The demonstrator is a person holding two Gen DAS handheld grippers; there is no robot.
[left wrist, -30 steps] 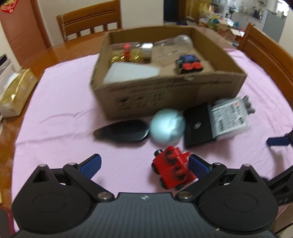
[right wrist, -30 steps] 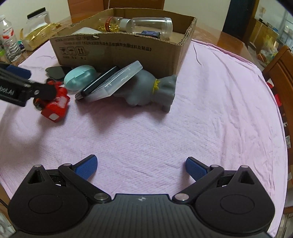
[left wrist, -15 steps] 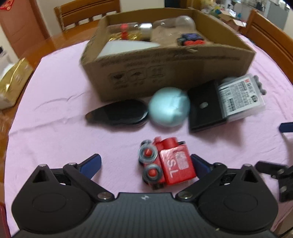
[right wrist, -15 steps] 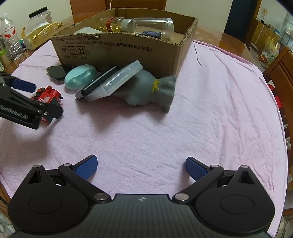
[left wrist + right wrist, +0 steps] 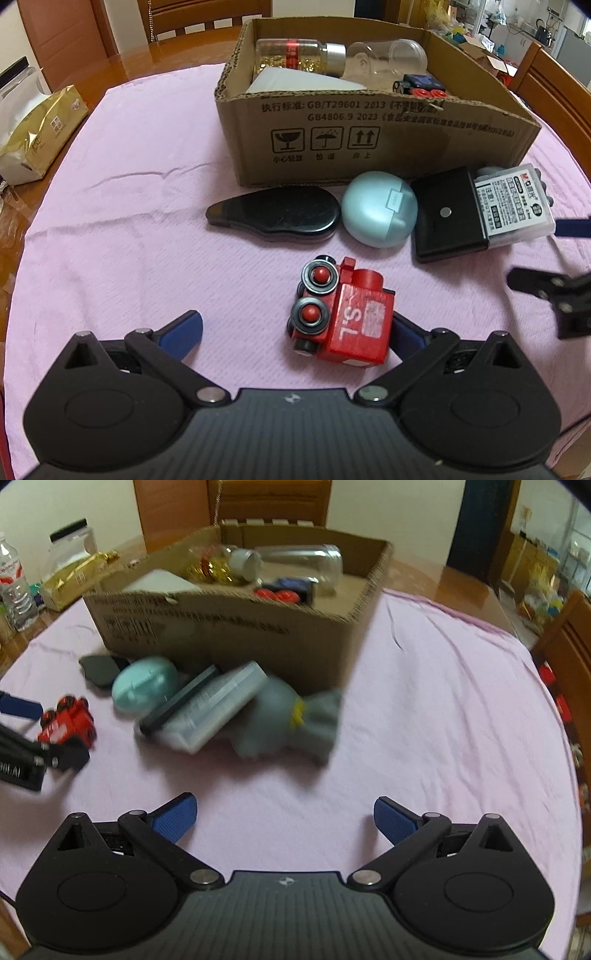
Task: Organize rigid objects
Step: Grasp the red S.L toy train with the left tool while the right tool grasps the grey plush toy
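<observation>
A small red block-shaped wooden toy train (image 5: 341, 319) lies on its side between the wide-open, empty left gripper (image 5: 295, 328) fingers, against its right one; stiff and light, best pinched across flat flanks.

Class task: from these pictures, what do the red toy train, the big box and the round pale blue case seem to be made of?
Red toy train: probably painted wood, blocky with worn paint; wheels look glossy.
Big box: corrugated cardboard, brown, fluted cut edges, printed symbols.
Round pale blue case: likely smooth plastic with a satin sheen.
</observation>
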